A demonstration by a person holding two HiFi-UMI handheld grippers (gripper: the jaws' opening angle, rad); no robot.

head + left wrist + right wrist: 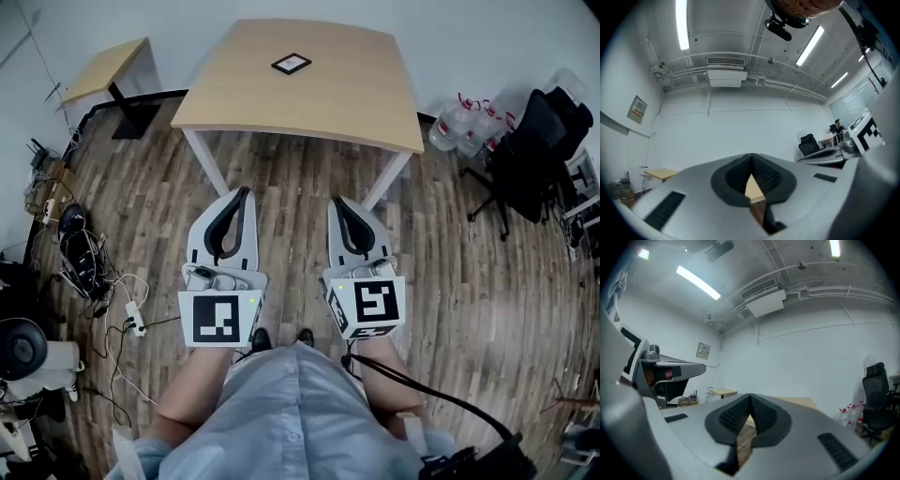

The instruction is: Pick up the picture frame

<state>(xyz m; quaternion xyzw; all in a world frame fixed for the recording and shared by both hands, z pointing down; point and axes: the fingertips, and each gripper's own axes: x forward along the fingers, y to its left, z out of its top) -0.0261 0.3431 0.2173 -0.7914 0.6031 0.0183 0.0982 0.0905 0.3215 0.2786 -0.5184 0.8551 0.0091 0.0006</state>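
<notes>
A small black picture frame with a white middle lies flat on the far part of a light wooden table. Both grippers hang over the wooden floor in front of the table, well short of the frame. My left gripper is shut with its tips touching and nothing between them. My right gripper is shut and empty too. In the left gripper view the left gripper points a little upward at a white wall, and the right gripper in its own view looks level toward the table edge.
A smaller wooden table stands at the far left. Cables and a power strip lie on the floor at left. A black office chair and water bottles stand at right. The person's feet are below the grippers.
</notes>
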